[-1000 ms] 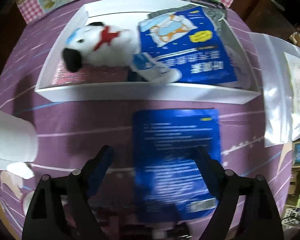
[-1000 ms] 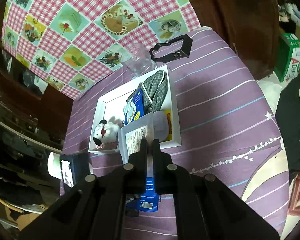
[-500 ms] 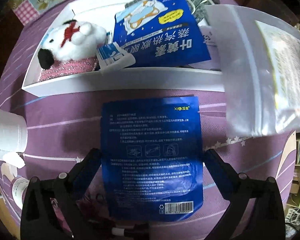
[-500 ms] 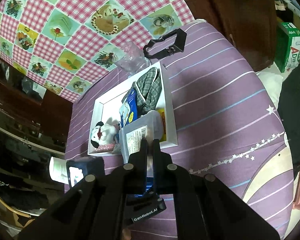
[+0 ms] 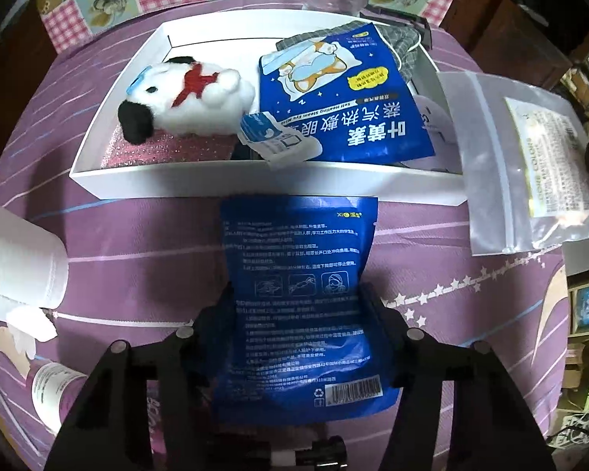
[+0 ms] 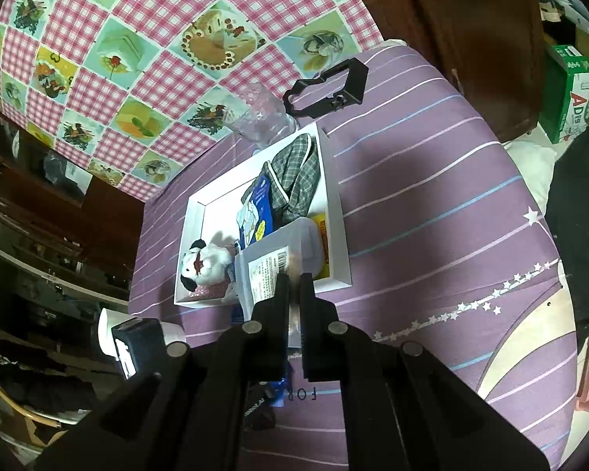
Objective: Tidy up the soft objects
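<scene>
A blue pouch (image 5: 298,274) lies on the purple cloth just in front of the white tray (image 5: 255,182). My left gripper (image 5: 296,298) straddles it, jaws closing, and both pads press its side edges so the pouch buckles inward. The tray holds a white plush dog (image 5: 188,98), a second blue pouch (image 5: 345,117), a small sachet (image 5: 275,141) and a plaid cloth (image 6: 298,172). My right gripper (image 6: 292,278) is shut on a clear zip bag with a white label (image 6: 271,271). That zip bag (image 5: 522,180) hangs over the tray's right end.
A white roll (image 5: 15,259) and a small bottle (image 5: 51,392) lie at the left on the cloth. A clear glass (image 6: 259,117) and a black frame (image 6: 326,90) stand behind the tray. Beyond them is a checked cloth (image 6: 137,39), and a green box (image 6: 569,90) sits on the floor.
The left jaws first spread wider around the blue pouch, then came in onto its edges and pinched it. The right gripper kept still with the zip bag.
</scene>
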{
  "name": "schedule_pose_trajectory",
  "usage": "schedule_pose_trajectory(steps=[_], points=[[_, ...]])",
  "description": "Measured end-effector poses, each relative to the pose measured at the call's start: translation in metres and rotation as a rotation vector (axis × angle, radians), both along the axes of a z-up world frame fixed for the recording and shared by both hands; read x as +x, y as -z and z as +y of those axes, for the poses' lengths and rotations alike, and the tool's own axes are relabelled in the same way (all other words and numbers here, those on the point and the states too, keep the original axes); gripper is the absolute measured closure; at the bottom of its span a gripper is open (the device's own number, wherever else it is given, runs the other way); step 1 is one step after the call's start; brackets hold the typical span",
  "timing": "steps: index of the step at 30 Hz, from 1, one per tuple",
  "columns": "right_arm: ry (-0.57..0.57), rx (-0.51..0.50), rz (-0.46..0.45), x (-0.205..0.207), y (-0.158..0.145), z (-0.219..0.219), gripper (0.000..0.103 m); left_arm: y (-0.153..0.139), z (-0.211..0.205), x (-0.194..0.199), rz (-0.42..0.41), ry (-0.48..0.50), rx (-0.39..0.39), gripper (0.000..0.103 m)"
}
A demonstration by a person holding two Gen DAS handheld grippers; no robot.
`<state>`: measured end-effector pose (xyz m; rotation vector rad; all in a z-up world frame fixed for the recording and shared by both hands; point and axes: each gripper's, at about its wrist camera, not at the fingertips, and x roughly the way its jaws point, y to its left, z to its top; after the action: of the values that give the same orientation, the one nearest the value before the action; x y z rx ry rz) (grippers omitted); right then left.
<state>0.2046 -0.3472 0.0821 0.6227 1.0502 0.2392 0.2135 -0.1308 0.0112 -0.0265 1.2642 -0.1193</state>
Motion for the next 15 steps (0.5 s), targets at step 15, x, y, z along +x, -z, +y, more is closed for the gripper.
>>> schedule_pose_trajectory(steps=[15], points=[[-0.023,-0.020,-0.020,0.006,-0.008,0.021,0.097,-0.039,0.007,-0.007,-0.066,0.009,0.016,0.045]])
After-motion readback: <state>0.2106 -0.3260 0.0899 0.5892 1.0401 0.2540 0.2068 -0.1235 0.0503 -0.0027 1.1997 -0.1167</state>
